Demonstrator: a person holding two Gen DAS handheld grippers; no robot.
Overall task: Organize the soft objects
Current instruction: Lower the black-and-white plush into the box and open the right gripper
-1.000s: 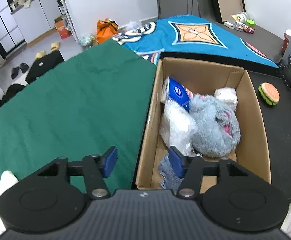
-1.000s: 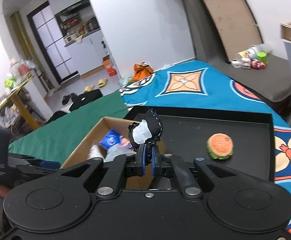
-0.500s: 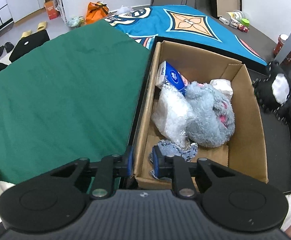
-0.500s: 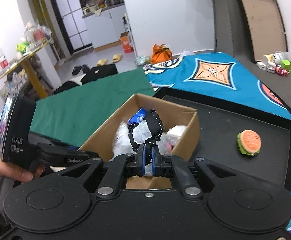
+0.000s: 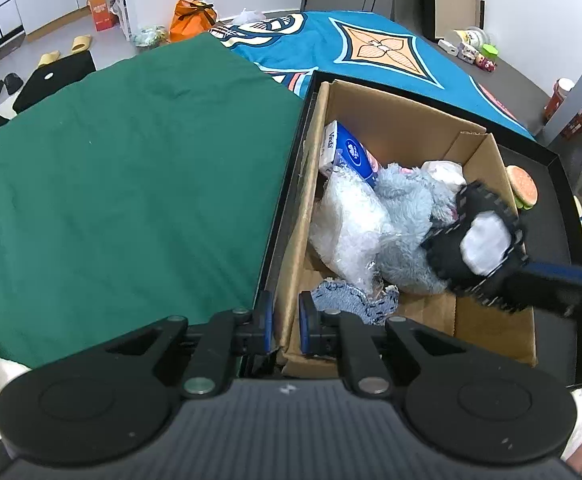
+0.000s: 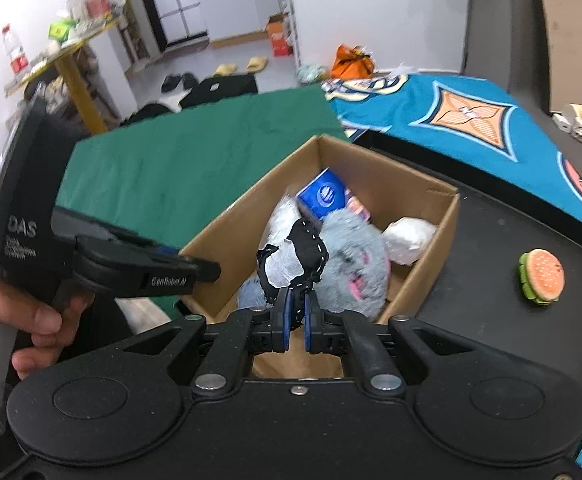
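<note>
Overhead, black-and-white toy (image 6: 297,258) above box (image 6: 431,276)

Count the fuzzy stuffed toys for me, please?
2: a grey plush toy lies in the cardboard box, and a black-and-white plush hangs in the right tongs above it. More may be buried.

Even, bright indoor light filled both fisheye views, with soft shadows inside the cardboard box (image 5: 391,120) and no harsh glare. Straight edges bowed toward the frame rims, and corners went black at 1 and 11 o'clock. Motion blur smeared the black-and-white plush (image 5: 477,240) at 3 o'clock in the left view; the right view was slightly soft throughout.
</note>
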